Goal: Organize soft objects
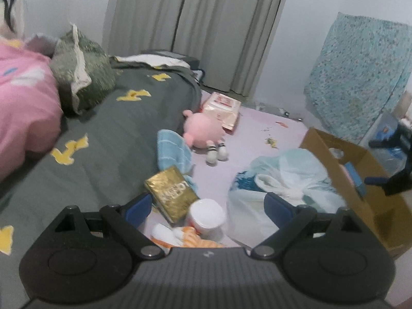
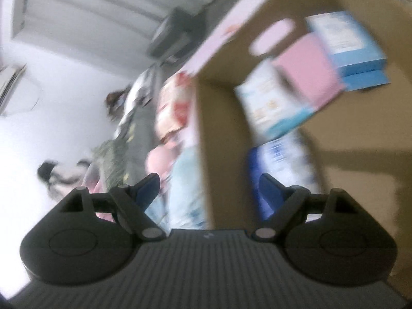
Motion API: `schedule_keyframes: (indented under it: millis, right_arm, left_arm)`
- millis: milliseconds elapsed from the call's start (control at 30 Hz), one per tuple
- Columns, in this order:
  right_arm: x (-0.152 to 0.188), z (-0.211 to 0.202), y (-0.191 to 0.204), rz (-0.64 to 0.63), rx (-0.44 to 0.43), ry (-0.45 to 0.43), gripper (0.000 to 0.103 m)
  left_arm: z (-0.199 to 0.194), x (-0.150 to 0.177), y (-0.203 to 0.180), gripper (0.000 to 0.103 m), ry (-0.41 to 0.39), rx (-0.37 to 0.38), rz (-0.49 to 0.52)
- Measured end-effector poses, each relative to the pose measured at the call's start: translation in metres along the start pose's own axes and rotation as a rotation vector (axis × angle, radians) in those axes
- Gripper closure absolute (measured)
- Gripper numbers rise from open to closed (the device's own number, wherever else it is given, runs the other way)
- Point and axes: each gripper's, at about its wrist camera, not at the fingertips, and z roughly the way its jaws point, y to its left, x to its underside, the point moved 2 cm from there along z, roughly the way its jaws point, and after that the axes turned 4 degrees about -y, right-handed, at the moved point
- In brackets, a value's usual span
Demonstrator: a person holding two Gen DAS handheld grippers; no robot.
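My left gripper (image 1: 208,206) is open above the lilac sheet. Below its gap lie a gold packet (image 1: 171,193), a white lidded jar (image 1: 206,213) and an orange striped soft toy (image 1: 190,239); its pads touch none of them. Farther off are a blue towel (image 1: 172,152) and a pink plush (image 1: 203,131) with striped feet. A clear plastic bag (image 1: 280,180) of cloths sits by the cardboard box (image 1: 360,180). My right gripper (image 2: 209,186) is open and holds nothing, over the box wall (image 2: 221,141). The right wrist view is blurred.
Inside the box are a pink carton (image 2: 309,64), blue cartons (image 2: 355,51) and white-blue packets (image 2: 270,97). A grey quilt (image 1: 116,134) with yellow patches, a green cushion (image 1: 82,72) and a pink blanket (image 1: 23,97) fill the left. A tissue pack (image 1: 221,108) lies near grey curtains (image 1: 195,25).
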Motion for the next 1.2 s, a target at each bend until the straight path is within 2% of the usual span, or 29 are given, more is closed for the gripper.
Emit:
schedule_keyframes:
  millis: [233, 433, 533, 667, 767, 900, 1033, 1133, 1200]
  right_arm:
    - [0.037, 0.086, 0.077, -0.09, -0.111, 0.229, 0.019]
    - [0.057, 0.166, 0.133, -0.137, -0.125, 0.342, 0.019]
    - [0.052, 0.2, 0.151, -0.183, -0.082, 0.34, 0.019]
    - [0.025, 0.243, 0.167, -0.244, -0.009, 0.309, 0.019]
    - [-0.004, 0.274, 0.17, -0.254, 0.022, 0.264, 0.012]
    - [-0.038, 0.324, 0.152, -0.151, 0.012, 0.256, 0.009]
    - [-0.053, 0.365, 0.128, -0.043, 0.007, 0.259, 0.009]
    - [-0.05, 0.388, 0.121, -0.061, 0.016, 0.269, 0.009]
    - [-0.044, 0.397, 0.122, -0.108, 0.021, 0.27, 0.009]
  left_arm:
    - [0.027, -0.021, 0.005, 0.011, -0.032, -0.043, 0.094]
    - [0.068, -0.047, 0.018, 0.021, 0.01, -0.042, 0.097]
    - [0.09, -0.064, 0.02, 0.022, 0.041, -0.018, 0.095]
    - [0.138, -0.091, 0.015, 0.023, 0.099, 0.022, 0.115]
    - [0.178, -0.104, 0.008, 0.03, 0.139, 0.017, 0.131]
    - [0.234, -0.114, 0.0, 0.031, 0.18, -0.017, 0.171]
    - [0.269, -0.115, 0.0, 0.034, 0.219, -0.035, 0.177]
    - [0.284, -0.112, -0.003, 0.036, 0.236, -0.036, 0.189]
    - [0.289, -0.112, -0.001, 0.037, 0.242, -0.019, 0.155]
